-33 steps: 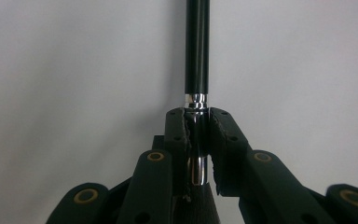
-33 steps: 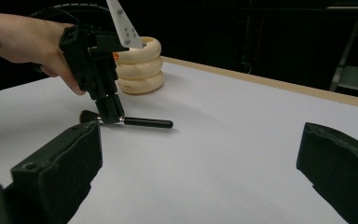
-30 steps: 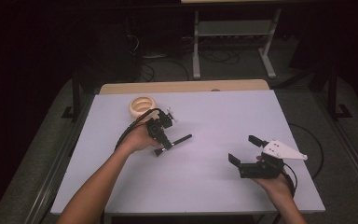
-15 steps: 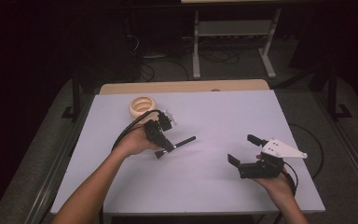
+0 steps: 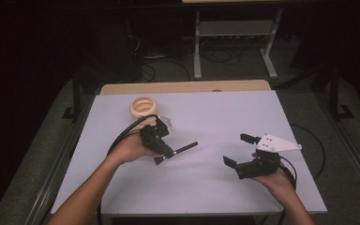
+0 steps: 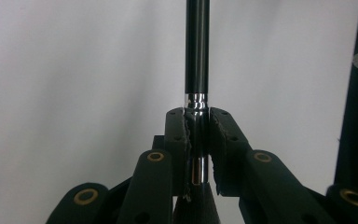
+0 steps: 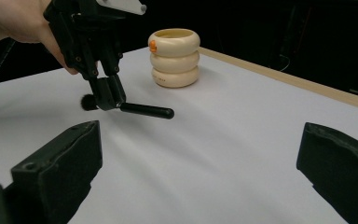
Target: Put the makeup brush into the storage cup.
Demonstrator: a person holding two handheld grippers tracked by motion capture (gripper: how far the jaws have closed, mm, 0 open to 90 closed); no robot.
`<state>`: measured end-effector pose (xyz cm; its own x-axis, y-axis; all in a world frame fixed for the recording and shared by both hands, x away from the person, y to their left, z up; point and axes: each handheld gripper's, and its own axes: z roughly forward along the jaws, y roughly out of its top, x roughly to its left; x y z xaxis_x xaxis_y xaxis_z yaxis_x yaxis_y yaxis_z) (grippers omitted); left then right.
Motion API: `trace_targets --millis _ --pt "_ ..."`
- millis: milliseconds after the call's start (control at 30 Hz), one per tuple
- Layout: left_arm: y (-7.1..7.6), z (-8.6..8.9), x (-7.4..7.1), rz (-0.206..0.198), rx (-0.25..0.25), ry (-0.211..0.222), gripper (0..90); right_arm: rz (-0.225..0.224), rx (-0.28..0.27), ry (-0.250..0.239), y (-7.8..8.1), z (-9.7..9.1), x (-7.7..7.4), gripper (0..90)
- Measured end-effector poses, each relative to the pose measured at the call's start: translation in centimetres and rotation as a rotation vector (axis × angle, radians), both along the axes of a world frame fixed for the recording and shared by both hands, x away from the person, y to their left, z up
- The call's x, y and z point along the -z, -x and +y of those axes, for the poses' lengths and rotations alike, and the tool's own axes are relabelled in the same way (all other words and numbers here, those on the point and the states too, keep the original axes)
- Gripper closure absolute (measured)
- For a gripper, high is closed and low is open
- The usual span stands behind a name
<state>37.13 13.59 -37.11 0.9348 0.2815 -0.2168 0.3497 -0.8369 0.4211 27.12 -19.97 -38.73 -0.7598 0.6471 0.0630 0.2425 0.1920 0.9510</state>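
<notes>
Nearest the person, the right gripper is held low over the white table, close to its near right corner; its jaws are spread wide and nothing is seen between them. In the right gripper view the two black pads are seen well apart, with bare tabletop between.

Further in and to the left, the left gripper is pressed together on a brush — a slim black handle with a silver collar and a small dark tuft. The brush is pinched at the collar, as the left gripper view shows, and is carried roughly level just above the surface, the handle pointing toward the table's middle. No contact with the table can be made out.

Beyond the left hand, near the far left of the table, a cream ribbed holder is stood upright, apart from the brush.

The tabletop is plain and pale, edged at the back by a strip of bare wood. Past it, a dark room is seen — grey floor, loose cables and the legs of a pale metal stand.
</notes>
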Motion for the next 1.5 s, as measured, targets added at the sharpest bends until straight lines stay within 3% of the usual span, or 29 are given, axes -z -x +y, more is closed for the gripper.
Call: trace_targets --millis 333,500,700,1067,1300,1500 --pt "1.1 -0.2 -1.5 -0.018 0.051 0.037 78.4 -0.004 -0.098 0.016 -0.8 0.5 -1.3 0.0" --pt "1.7 -0.6 -1.7 -0.022 0.083 0.034 78.4 0.014 -0.177 0.047 -1.1 1.0 -1.6 0.0" --pt "2.3 -0.9 -1.7 -0.041 0.112 0.031 78.4 0.022 -0.227 0.079 -1.6 1.6 -1.7 0.0" --pt "3.5 -1.9 -1.1 -0.03 0.173 0.019 78.4 0.071 -0.344 0.149 -2.6 3.3 -1.7 0.0" --pt "3.9 -2.4 -0.8 -0.02 0.181 0.015 78.4 0.118 -0.418 0.205 -3.0 4.6 -1.5 0.0" --pt "4.1 -2.7 -0.7 -0.01 0.185 0.017 78.4 0.151 -0.492 0.252 -3.5 5.5 -0.7 6.5"
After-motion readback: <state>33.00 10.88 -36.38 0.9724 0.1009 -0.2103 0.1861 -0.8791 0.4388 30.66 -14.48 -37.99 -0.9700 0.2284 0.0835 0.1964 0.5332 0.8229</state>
